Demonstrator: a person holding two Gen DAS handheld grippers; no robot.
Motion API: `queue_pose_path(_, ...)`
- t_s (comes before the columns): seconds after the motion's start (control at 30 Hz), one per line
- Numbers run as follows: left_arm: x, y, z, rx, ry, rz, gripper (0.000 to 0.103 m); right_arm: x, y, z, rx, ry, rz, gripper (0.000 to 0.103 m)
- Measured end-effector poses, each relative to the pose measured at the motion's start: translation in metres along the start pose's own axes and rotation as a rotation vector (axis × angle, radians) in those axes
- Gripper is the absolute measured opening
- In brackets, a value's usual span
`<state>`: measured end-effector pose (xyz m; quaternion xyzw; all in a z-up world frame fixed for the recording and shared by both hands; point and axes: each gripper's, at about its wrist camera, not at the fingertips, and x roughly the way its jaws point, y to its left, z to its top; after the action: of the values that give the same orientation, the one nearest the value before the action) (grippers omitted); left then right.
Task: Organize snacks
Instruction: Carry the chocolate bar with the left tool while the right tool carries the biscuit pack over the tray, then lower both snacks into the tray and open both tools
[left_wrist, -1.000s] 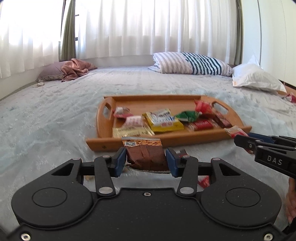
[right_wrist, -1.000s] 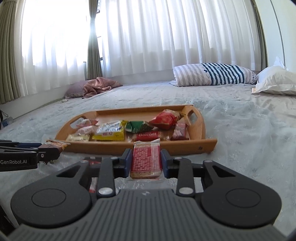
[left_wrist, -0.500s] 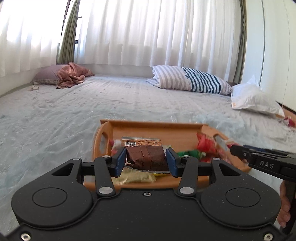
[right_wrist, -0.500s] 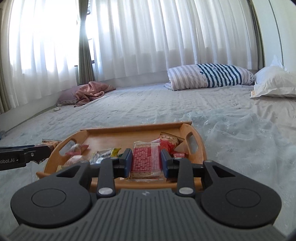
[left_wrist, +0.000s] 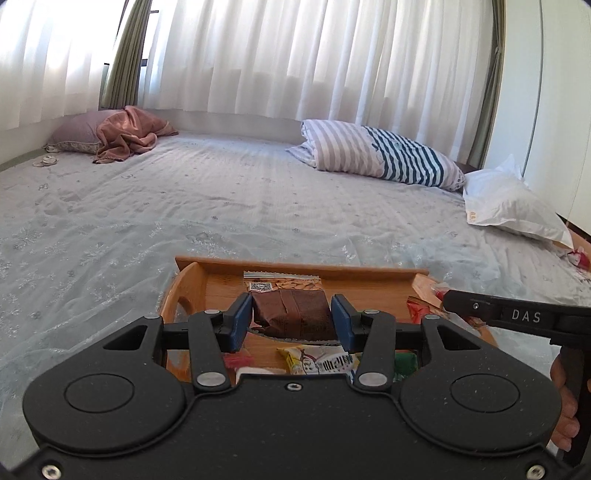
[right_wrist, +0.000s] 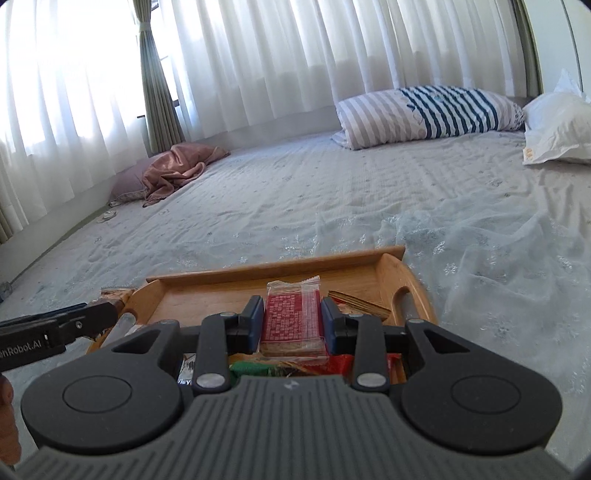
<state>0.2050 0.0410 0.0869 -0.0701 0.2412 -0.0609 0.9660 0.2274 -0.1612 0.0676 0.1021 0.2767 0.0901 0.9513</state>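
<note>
My left gripper (left_wrist: 290, 319) is shut on a brown snack packet (left_wrist: 291, 314) with a nut picture on top, held above the wooden tray (left_wrist: 295, 267). My right gripper (right_wrist: 291, 325) is shut on a red-and-white wafer packet (right_wrist: 291, 323), over the same wooden tray (right_wrist: 280, 275). Beneath both grippers lie several snacks: a yellow packet (left_wrist: 317, 363), a green one (right_wrist: 251, 369) and red ones (left_wrist: 419, 312). The right gripper's finger shows at the right edge of the left wrist view (left_wrist: 517, 315); the left gripper's finger shows at the left of the right wrist view (right_wrist: 62, 325).
The tray sits on a pale embroidered bedspread (left_wrist: 221, 206). A striped pillow (left_wrist: 380, 158), a white pillow (left_wrist: 513, 210) and a pink cloth on a mauve pillow (left_wrist: 125, 134) lie at the far side. White curtains hang behind.
Both grippers have travelled forward and a little up with their packets, from in front of the tray to over it. The tray now lies under the fingers.
</note>
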Motion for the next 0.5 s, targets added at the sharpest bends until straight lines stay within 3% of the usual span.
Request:
queue_pose_path(0.23, 0.042, 0.006, -0.001, -0.048, 0.053, 0.007, 0.045, 0.040, 0.003, 0.007, 0.044, 0.059, 0.016, 0.038)
queue_pose_path(0.5, 0.066, 0.008, -0.009, -0.031, 0.067, 0.030, 0.045, 0.069, 0.018, -0.001, 0.024, 0.096, 0.014, 0.038)
